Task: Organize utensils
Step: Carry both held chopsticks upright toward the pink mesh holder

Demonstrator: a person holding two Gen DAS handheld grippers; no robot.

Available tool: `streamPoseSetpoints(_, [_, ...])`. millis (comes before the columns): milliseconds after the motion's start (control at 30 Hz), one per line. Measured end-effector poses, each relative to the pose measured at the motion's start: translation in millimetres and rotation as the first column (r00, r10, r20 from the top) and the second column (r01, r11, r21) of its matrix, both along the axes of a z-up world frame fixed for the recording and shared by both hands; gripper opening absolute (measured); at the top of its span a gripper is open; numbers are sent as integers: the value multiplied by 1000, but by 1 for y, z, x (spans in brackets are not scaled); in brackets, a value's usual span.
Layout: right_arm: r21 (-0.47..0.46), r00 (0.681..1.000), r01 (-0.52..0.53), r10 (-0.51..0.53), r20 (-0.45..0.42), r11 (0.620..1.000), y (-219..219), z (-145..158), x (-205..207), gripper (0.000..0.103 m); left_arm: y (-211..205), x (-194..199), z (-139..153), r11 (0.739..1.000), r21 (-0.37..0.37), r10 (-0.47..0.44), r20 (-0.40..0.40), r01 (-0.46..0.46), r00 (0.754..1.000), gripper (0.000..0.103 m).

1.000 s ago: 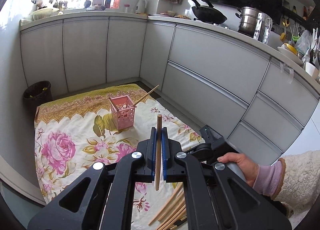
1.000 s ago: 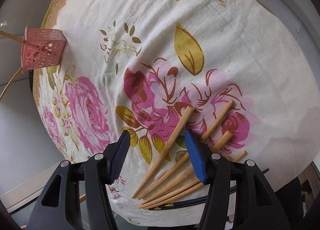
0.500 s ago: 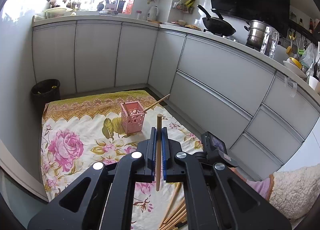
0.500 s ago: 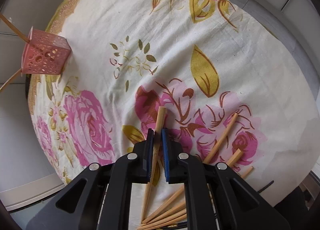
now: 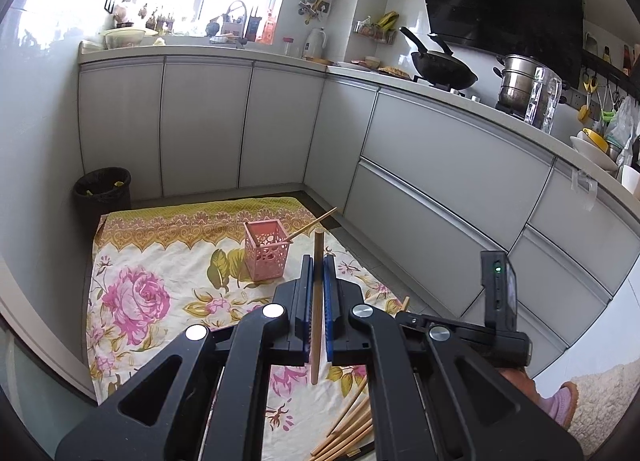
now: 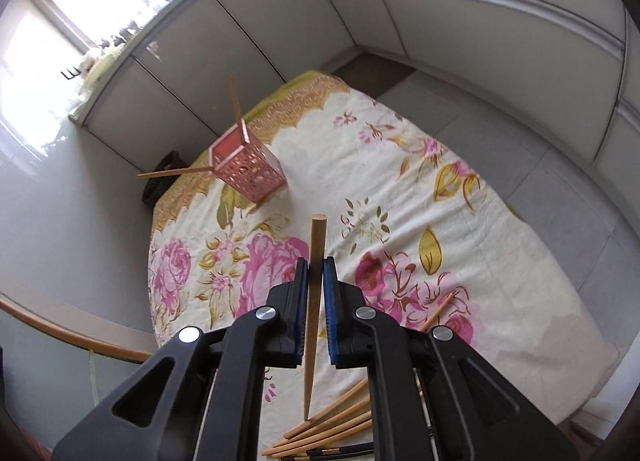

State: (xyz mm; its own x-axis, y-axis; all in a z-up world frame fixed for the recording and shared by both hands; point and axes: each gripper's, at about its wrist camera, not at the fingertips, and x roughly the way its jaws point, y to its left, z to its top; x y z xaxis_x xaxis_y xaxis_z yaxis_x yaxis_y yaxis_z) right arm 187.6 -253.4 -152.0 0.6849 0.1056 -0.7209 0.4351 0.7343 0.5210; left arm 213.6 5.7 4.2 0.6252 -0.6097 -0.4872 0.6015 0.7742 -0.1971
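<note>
Wooden chopsticks, two in hand, bound for the pink holder

Left gripper point(image 5: 316, 293) and right gripper point(image 6: 316, 293) each pinch one chopstick point(image 6: 315, 281) mid-shaft, raised near the pink lattice holder point(image 6: 248, 169), which holds two. Likely light, stiff, smooth; grip mid-shaft. Loose chopsticks point(image 6: 332, 425) lie far from the holder on the floral cloth point(image 6: 500, 261).

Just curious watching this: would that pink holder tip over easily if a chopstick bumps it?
Probably. The pink holder looks like thin, perforated plastic, so likely light. It stands tall and narrow on soft cloth, and its two chopsticks lean outward, so a nudge might topple it.
</note>
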Motion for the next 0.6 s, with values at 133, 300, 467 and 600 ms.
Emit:
streamPoseSetpoints(133, [-56, 995, -21, 26, 96, 998, -12, 49, -23, 8, -8, -7, 8, 1000, 2, 10, 7, -10, 1000, 4])
streamPoseSetpoints(300, [-115, 985, -32, 51, 166, 993, -21, 91, -41, 8, -18, -5, 20, 1000, 5, 29, 19, -29, 999, 4])
streamPoseSetpoints(467, [-143, 975, -27, 58, 216, 989, -36, 125, -43, 8, -27, 11, 24, 998, -2, 62, 8, -62, 998, 4])
streamPoseSetpoints(600, [-150, 966, -26, 64, 251, 988, -50, 146, -31, 8, -38, 33, 27, 994, 2, 110, 17, -110, 994, 4])
